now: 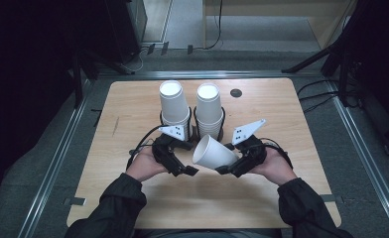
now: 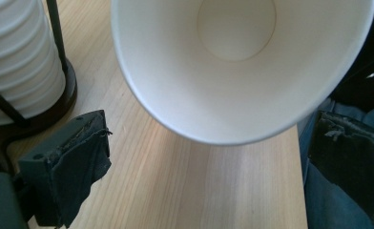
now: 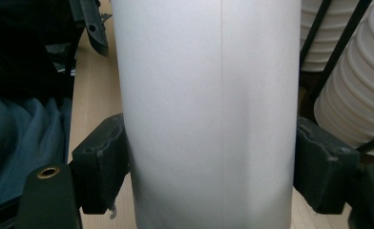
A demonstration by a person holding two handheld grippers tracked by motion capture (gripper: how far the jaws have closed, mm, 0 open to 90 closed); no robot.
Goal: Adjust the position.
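One pale wooden tabletop [image 1: 133,104] with rounded corners and a fine straight grain carries everything; a small dark round hole [image 1: 236,92] sits near its far edge. Grey floor surrounds it, with cables and dark stand legs at the sides.

Two tall stacks of white paper cups stand side by side toward the far middle of the tabletop, the left stack [image 1: 173,101] and the right stack [image 1: 209,106], each held upright in a black wire holder with a round base. Their ribbed, nested rims show closely in the gripper views.

Nearer the person, a single white paper cup [image 1: 214,152] lies tilted on its side above the tabletop, its open mouth facing the left gripper and its base toward the right hand. It is smooth, tapered and matte, with a thin seam running down its wall. The right gripper [image 1: 230,167] pinches it across the body, one black padded jaw pressed on each side of the wall.

The left gripper [image 1: 182,166] sits just beside the cup's mouth, not touching it; its jaws are spread wide apart, with frayed dark padding on them. From its own camera the cup's round bottom shows deep inside the mouth.

Dark sleeves cover both forearms.
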